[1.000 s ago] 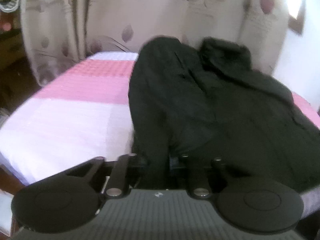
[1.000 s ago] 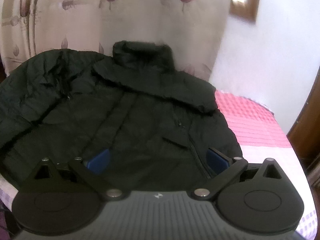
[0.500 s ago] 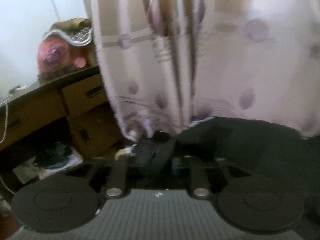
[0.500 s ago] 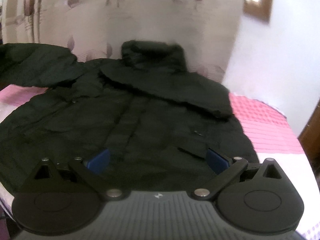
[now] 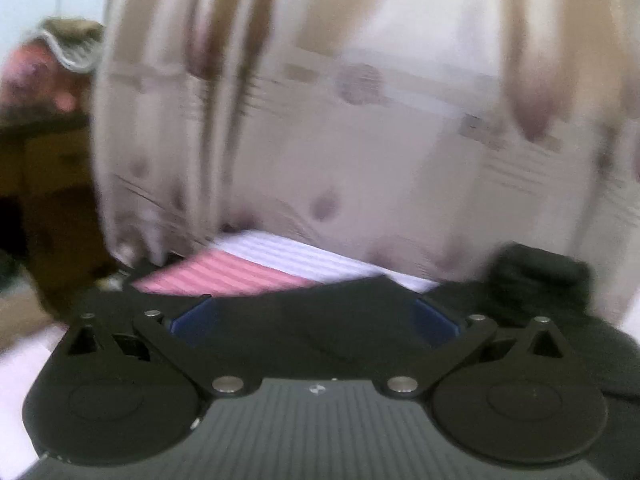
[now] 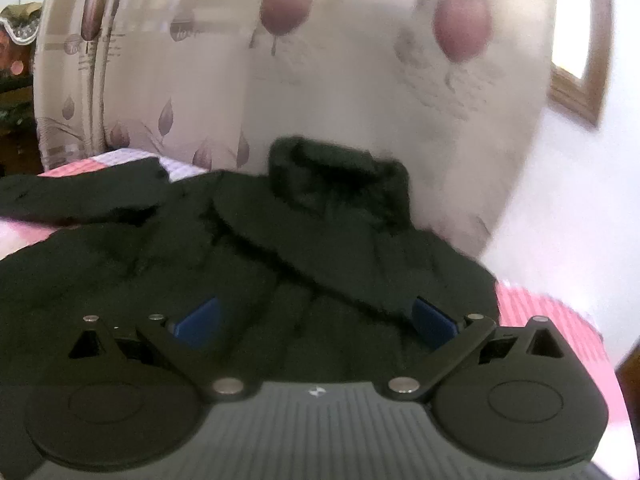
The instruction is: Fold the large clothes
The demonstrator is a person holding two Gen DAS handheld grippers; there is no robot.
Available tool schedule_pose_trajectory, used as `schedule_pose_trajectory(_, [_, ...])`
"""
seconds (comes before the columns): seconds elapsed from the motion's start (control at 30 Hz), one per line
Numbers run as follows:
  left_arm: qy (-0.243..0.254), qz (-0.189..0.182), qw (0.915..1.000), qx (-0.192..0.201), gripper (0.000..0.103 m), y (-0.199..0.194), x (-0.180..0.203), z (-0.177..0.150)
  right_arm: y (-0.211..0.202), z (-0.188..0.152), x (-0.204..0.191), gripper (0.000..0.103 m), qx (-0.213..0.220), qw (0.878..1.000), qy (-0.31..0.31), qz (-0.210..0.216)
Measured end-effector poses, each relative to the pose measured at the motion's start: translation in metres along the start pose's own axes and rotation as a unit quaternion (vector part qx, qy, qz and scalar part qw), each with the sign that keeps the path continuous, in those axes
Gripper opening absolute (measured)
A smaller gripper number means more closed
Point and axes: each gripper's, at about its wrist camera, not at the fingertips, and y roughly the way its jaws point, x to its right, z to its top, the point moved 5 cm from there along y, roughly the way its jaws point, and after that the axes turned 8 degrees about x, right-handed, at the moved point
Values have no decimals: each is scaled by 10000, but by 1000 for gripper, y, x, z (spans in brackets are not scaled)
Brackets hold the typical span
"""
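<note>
A large black padded jacket (image 6: 280, 264) lies front-up on the bed, its collar (image 6: 336, 168) toward the curtain and one sleeve (image 6: 80, 196) spread out to the left. My right gripper (image 6: 316, 320) hovers open over the jacket's chest, with nothing between its blue pads (image 6: 200, 320). In the blurred left wrist view my left gripper (image 5: 314, 320) is opening and its jaws stand wide. Black jacket (image 5: 344, 312) cloth lies under and beyond them, and the pads (image 5: 192, 320) do not press on it. The collar (image 5: 536, 272) shows at the right.
The bed carries a pink and white checked sheet (image 5: 224, 276) (image 6: 540, 312). A beige leaf-patterned curtain (image 6: 320, 80) hangs right behind the bed. Dark wooden furniture (image 5: 44, 184) stands at the left; a white wall and a wooden window frame (image 6: 576, 92) are at the right.
The left gripper, shut on the jacket's sleeve, swung it out to the left, then let go with jaws wide. The sleeve now lies spread out. The right gripper, still open, shifted over the jacket.
</note>
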Motion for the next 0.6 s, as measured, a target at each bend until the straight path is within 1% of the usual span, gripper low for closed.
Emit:
schedule_pose_trajectory(0.07, [-84,-406,9989,-204,103,6,30,-22,39,7,-4,103,2,9999,-129,9])
schedule_pose_trajectory(0.1, [-56,-468,9986,-260,103,12,41,-31,58,9,-7,103,-76,9998,-182,2])
schedule_pose_trajectory(0.17, [133,-506,9983,-273,103,21,61,-53,94,12,-17,103,-211,9992,-330,71])
schedule_pose_trajectory(0.23, [196,-581,9976,-312,102,28,71,-71,126,11,-29,103,-336,9977,-580,40])
schedule_pose_trajectory(0.3, [200,-534,9979,-320,102,36,69,-87,155,8,-42,103,-342,9951,-932,-11])
schedule_pose_trajectory(0.33, [191,-497,9979,-368,101,39,67,-95,171,6,-47,101,-399,9930,-1106,-96])
schedule_pose_trajectory(0.4, [74,-408,9980,-483,99,38,65,-102,197,3,-48,67,-499,9904,-1269,-226])
schedule_pose_trajectory(0.43, [64,-400,9982,-451,100,39,63,-99,209,2,-43,31,-593,9901,-1244,-252])
schedule_pose_trajectory(0.47, [85,-381,9984,-403,101,38,63,-100,217,0,-35,18,-701,9903,-1171,-262])
schedule_pose_trajectory(0.5, [114,-377,9984,-400,101,38,63,-100,220,0,-21,16,-767,9909,-1061,-324])
schedule_pose_trajectory(0.53, [154,-386,9983,-402,101,37,63,-101,218,4,-6,13,-701,9924,-932,-392])
schedule_pose_trajectory(0.6, [216,-385,9982,-396,101,38,64,-100,188,16,44,11,-257,9959,-470,-731])
